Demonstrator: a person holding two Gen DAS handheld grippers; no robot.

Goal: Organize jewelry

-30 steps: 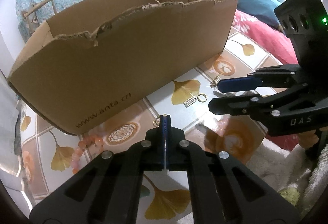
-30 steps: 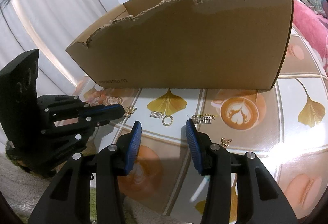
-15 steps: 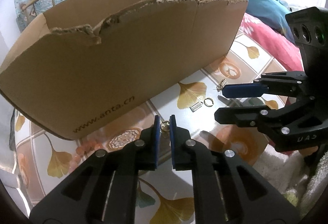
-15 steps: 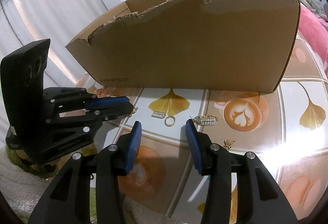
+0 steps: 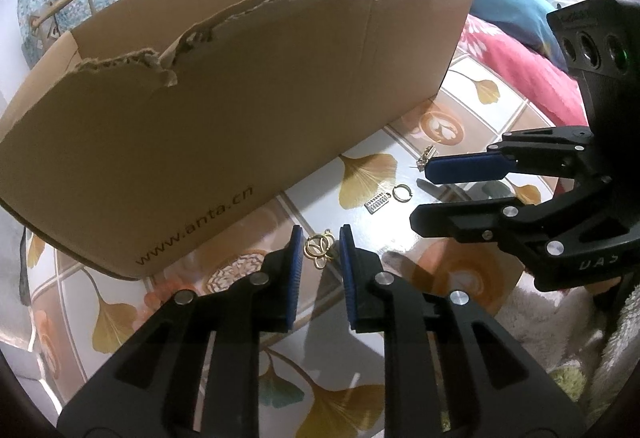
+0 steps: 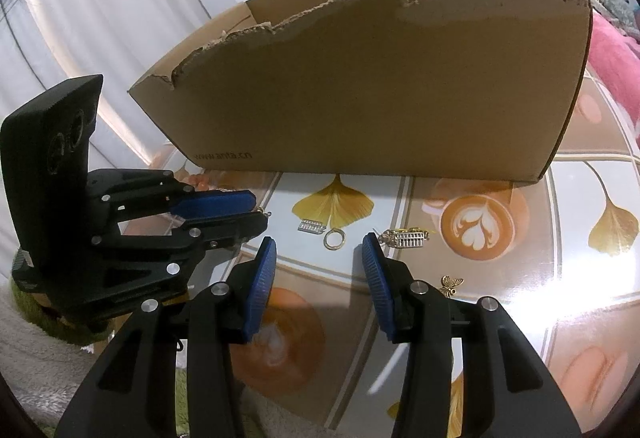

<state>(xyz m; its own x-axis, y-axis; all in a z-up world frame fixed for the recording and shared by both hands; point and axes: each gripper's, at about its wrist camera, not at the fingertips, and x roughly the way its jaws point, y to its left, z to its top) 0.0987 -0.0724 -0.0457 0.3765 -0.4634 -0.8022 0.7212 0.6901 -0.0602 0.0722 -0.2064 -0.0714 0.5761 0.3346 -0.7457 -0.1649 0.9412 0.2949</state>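
The left hand-held gripper [image 5: 319,254] has just been opening: its jaws stand at a narrow gap with the gold knot-shaped earring [image 5: 319,248] lying on the counter [image 5: 384,238] between the pads, neither pad pressing it. The right hand-held gripper [image 6: 319,258] stands about half open and holds nothing.

The earring looks very light, thin and stiff, flat against a glossy patterned surface, so it will likely skid or flip when pinched. The best hold is probably across its looped body, pad tips low to the counter, closing slowly.

The left wrist view shows the earring plainly, with a small silver comb-like charm [image 5: 377,203] and a gold ring [image 5: 401,193] toward 2 o'clock, just short of the cardboard box [image 5: 224,125]. In the right wrist view the left gripper's fingers hide nearly all of that earring. That view alone shows a gold butterfly piece [image 6: 451,284] at 4 o'clock of the ring [image 6: 333,238] and a gold abacus-like charm [image 6: 406,238] in full at 3 o'clock.
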